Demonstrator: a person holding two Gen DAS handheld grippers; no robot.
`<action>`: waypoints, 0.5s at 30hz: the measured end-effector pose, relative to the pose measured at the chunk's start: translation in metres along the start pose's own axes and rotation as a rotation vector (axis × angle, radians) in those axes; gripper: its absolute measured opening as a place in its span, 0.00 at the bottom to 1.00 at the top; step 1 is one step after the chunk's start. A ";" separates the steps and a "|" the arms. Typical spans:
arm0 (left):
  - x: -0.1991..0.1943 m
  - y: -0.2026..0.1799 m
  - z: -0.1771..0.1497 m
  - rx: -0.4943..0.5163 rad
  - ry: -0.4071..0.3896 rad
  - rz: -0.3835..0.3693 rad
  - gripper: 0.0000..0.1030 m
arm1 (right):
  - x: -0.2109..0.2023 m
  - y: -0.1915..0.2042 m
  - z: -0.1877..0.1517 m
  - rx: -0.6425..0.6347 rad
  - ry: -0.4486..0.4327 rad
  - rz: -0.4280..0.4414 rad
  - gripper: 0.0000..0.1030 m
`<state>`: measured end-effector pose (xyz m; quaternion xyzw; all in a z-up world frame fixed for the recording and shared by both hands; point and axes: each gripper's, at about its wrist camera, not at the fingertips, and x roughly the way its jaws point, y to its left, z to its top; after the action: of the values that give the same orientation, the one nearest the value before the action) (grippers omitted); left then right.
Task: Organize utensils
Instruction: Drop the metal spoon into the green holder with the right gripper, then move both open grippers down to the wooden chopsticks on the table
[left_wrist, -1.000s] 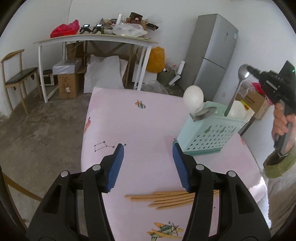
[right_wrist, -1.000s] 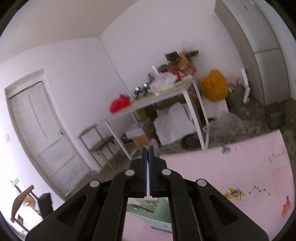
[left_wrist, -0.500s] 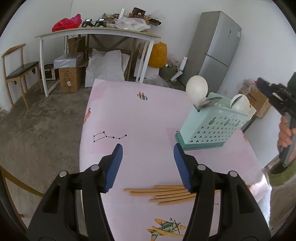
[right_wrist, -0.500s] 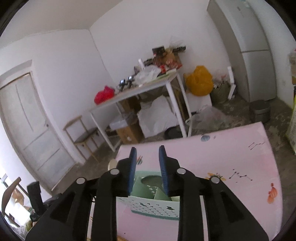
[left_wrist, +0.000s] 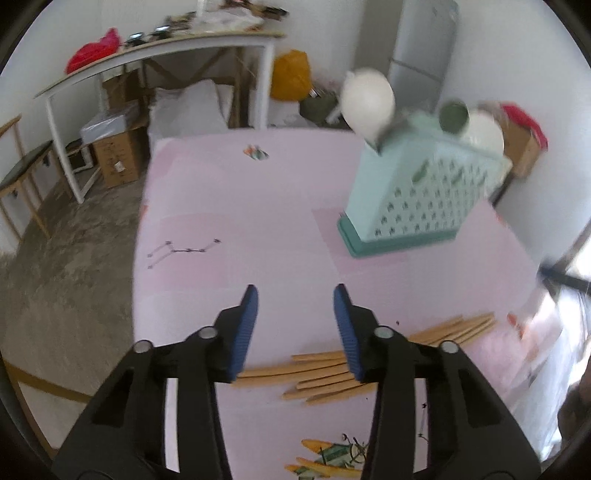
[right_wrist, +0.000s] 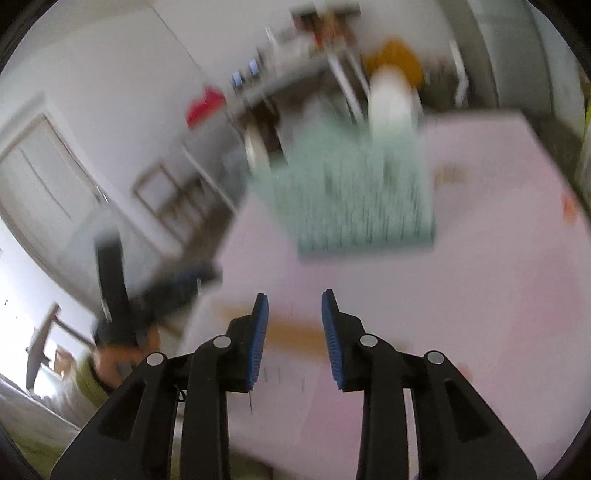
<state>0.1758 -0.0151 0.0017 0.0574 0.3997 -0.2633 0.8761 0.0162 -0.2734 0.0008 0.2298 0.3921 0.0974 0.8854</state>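
Several wooden chopsticks (left_wrist: 325, 376) lie in a loose bundle on the pink table (left_wrist: 240, 221), just below and to the right of my left gripper (left_wrist: 294, 295). Its jaws are closing with nothing between them. A teal perforated basket (left_wrist: 417, 192) stands at the far right and holds white spoons (left_wrist: 367, 98). In the blurred right wrist view, my right gripper (right_wrist: 294, 299) hovers over the chopsticks (right_wrist: 291, 332) with the basket (right_wrist: 354, 199) beyond. Its jaws are opening and empty. The left gripper (right_wrist: 177, 284) shows as a dark smear at the left.
Beyond the pink table stand a white table (left_wrist: 166, 48) piled with clutter, cardboard boxes (left_wrist: 114, 155), a wooden chair (left_wrist: 22, 173) and a grey fridge (left_wrist: 424, 48). A hand in a green sleeve (right_wrist: 92, 373) holds the left gripper.
My right gripper let go of the metal spoon over the basket, opened and dropped towards the table. My left gripper sank towards the chopsticks and its jaws narrowed.
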 end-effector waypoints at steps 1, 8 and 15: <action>0.008 -0.005 0.000 0.027 0.018 0.010 0.25 | 0.015 0.000 -0.011 0.016 0.056 -0.008 0.29; 0.051 -0.025 -0.006 0.165 0.128 0.088 0.03 | 0.067 0.004 -0.038 0.064 0.188 -0.071 0.29; 0.042 -0.032 -0.018 0.190 0.143 0.097 0.00 | 0.075 -0.014 -0.030 0.163 0.158 -0.061 0.28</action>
<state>0.1705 -0.0544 -0.0377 0.1779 0.4312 -0.2528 0.8477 0.0443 -0.2488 -0.0723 0.2806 0.4740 0.0560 0.8327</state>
